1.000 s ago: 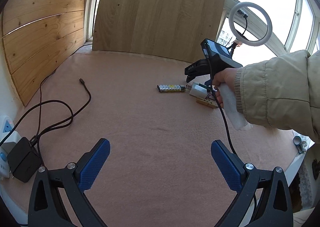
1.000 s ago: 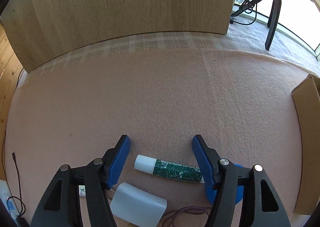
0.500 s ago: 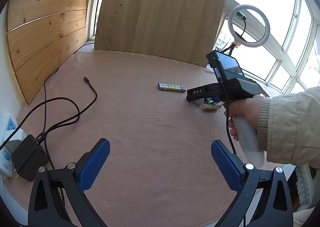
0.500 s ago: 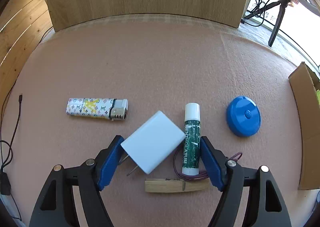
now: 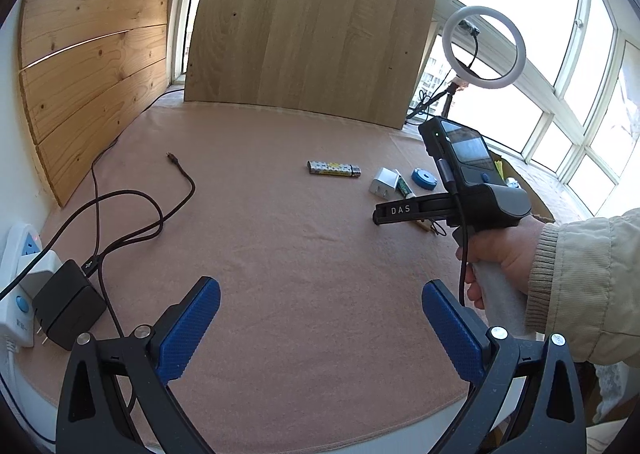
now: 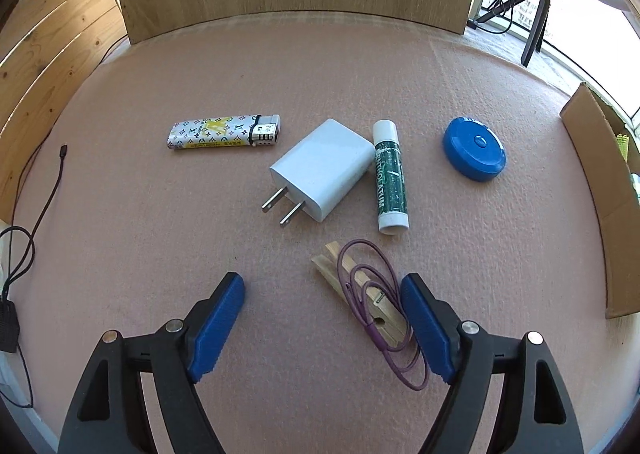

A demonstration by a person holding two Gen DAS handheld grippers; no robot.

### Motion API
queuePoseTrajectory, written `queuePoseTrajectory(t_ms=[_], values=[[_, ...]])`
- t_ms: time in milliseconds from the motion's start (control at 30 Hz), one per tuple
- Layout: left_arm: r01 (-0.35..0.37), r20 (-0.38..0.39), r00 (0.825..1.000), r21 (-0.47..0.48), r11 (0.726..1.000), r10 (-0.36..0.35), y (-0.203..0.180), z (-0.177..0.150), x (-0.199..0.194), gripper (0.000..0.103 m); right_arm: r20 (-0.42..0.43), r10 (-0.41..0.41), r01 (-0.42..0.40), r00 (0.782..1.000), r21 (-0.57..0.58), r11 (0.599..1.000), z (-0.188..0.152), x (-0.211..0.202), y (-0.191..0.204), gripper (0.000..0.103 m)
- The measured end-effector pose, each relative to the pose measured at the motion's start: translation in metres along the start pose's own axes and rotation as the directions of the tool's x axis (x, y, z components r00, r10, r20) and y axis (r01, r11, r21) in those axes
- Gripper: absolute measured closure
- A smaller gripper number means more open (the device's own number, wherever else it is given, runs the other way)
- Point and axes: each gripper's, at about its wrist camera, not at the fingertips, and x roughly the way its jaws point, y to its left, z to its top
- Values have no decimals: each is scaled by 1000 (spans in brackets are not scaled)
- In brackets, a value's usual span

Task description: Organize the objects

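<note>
The right gripper [image 6: 322, 318] hangs over the pink-covered counter [image 6: 160, 238] with its jaws opening; nothing is pressed between the pads, though the wooden clothespin [image 6: 360, 294] lies on the cloth partly between the blue fingers [image 6: 426, 328], close to the right one. A thin purple cord loop [image 6: 384, 294] is draped over the clothespin and trails toward the gripper. Just beyond, a white plug adapter [image 6: 324, 169] lies flat with its two prongs pointing toward the gripper, and a green-and-white lip balm tube [image 6: 390, 177] lies alongside it, touching or nearly touching its right edge. To the left, apart from the adapter, rests a patterned lighter [image 6: 224, 132]; to the right sits a round blue tape measure [image 6: 474, 153]. A cardboard box [image 6: 596, 205] stands at the counter's right edge.

The left gripper [image 5: 320, 330] hovers over bare cloth nearer the counter's front, jaws wide apart and empty. From its camera, a hand [image 5: 500, 254] in a beige sleeve holds the right gripper's handle above the group of objects. Dark cables [image 5: 140, 213] and a black charger [image 5: 66, 302] lie at the left.
</note>
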Motion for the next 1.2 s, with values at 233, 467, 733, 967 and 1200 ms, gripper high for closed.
queuePoseTrajectory(t_ms=[233,467,733,967,1200], values=[[-3,-4,1000,22,1000,4,-9,5,0,1,0,18,-18,1000,-17,1000,-10,-5,-1,25],[11,-10,1000,38,999,-11,-24,7,6,1,-3,33,-33,999,-57,998,-12,-5,-2,24],[23,-16,1000,32,999,-23,-31,7,15,1,-2,41,-41,999,-72,997,-12,-5,-3,22],[30,-25,999,40,999,-29,-33,8,21,1,-1,44,-44,999,-81,996,-12,-4,-3,20],[20,-34,999,37,999,-19,-31,12,28,1,3,48,-48,999,-91,995,-11,-4,-4,16]])
